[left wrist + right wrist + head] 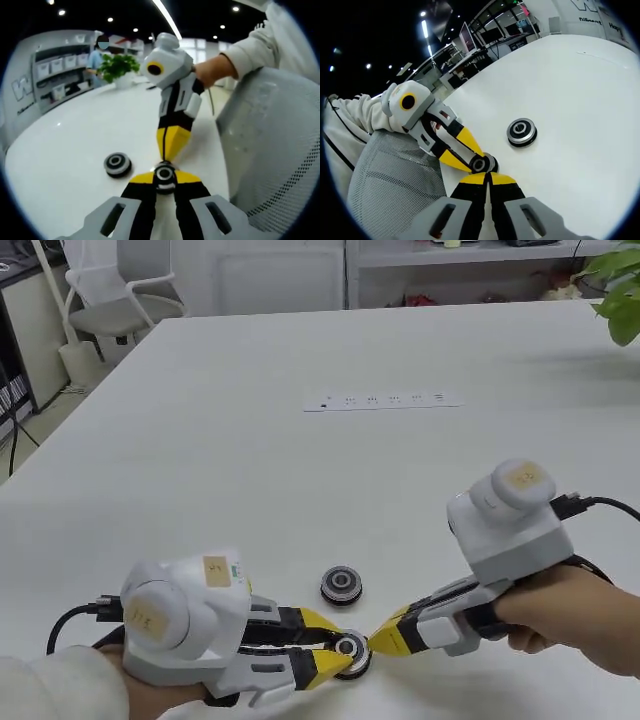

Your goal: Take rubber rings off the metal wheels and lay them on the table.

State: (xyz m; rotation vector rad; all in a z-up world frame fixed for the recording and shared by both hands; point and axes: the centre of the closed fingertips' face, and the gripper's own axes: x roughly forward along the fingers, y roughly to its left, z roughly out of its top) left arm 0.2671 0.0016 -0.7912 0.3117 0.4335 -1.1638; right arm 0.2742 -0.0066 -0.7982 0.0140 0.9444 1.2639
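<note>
This is an open-plan office with something of a lab about it. A long white table [300, 470] has a power strip [383, 400] set in its top, and a white swivel chair [120, 295] stands past its far corner. Round spotlights [61, 12] and a light strip [167, 17] shine from a dark ceiling. Shelves [55, 75] carry rows of bins, a potted plant [117, 67] grows nearby, monitors [470, 37] line other desks, and a grey mesh chair back [270, 160] is close by.

Far wheel [342, 584] on table [300, 470], just behind near wheel [350, 648]
</note>
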